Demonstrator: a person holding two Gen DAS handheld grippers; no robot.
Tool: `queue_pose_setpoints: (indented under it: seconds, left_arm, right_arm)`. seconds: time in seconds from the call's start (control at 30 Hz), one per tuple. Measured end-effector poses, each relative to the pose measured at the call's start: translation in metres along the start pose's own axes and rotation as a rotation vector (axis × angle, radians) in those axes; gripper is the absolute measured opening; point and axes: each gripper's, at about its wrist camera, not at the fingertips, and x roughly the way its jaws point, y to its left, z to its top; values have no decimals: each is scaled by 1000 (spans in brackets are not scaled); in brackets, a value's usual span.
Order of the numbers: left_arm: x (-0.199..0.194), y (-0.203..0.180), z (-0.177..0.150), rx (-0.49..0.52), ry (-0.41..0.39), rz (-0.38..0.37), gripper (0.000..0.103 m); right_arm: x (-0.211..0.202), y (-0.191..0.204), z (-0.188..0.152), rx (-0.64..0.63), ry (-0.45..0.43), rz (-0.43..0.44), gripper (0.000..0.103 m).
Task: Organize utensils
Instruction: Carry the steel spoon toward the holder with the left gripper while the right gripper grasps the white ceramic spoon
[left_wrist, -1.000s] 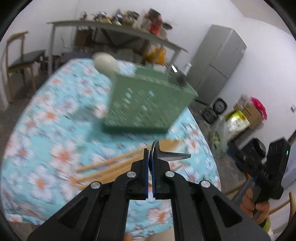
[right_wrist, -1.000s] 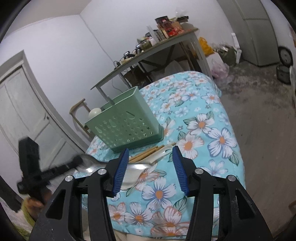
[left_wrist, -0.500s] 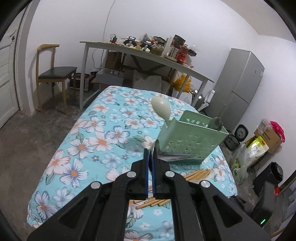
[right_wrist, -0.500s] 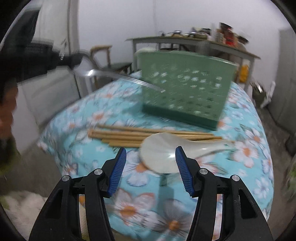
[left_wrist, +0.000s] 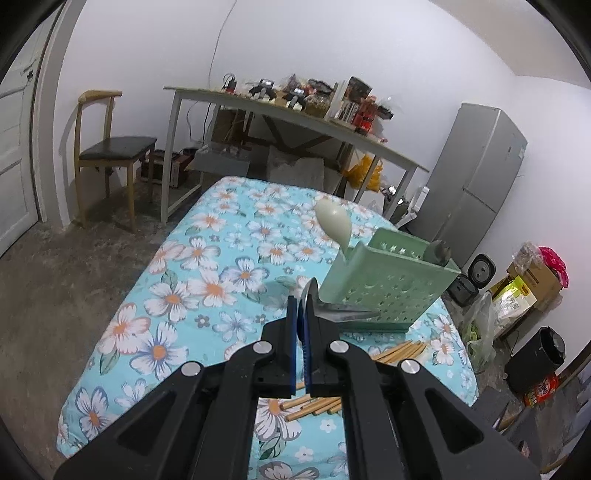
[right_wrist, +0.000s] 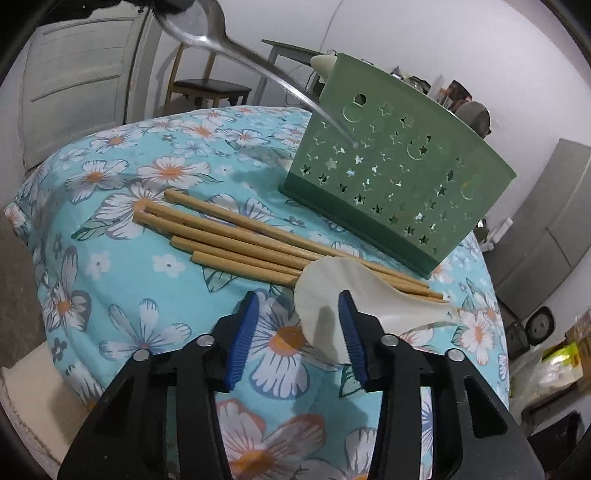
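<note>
By green caddy (right_wrist: 399, 177): left gripper (left_wrist: 303, 325) clamps metal spoon (right_wrist: 229, 44).

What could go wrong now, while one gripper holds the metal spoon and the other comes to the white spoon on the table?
1. The right gripper, jaws just closing, has only one side of the white spoon between its pads; it may slip out.
2. That spoon lies on the chopsticks, so lifting it may scatter them.
3. The left gripper holds the metal spoon by its bowl; the long handle may knock the green holder.
</note>
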Motion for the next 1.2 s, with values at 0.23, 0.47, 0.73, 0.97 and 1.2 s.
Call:
queue_pose_setpoints:
  seconds: [0.23,0.47,0.73,0.97,1.2]
  left_arm:
    - [-16,-9,20,55,-98,-31,2]
    - [-25,-24,50,112,-196,-25,2]
    - [-26,-49,83,212,-285,24,2]
    - [1,-68,97,334,-231,90,2]
    - [25,-80,94,442,-168,156,2]
  right_arm:
    - [-4,-8,6,57,19,2,9]
    - [-31,-28,13,110,-43,2,5]
    - [-73,-92,36,288,-147,63,0]
    - [-102,-151,45,463,-232,138,0]
    - [-122,-178,44,527,-297,150,0]
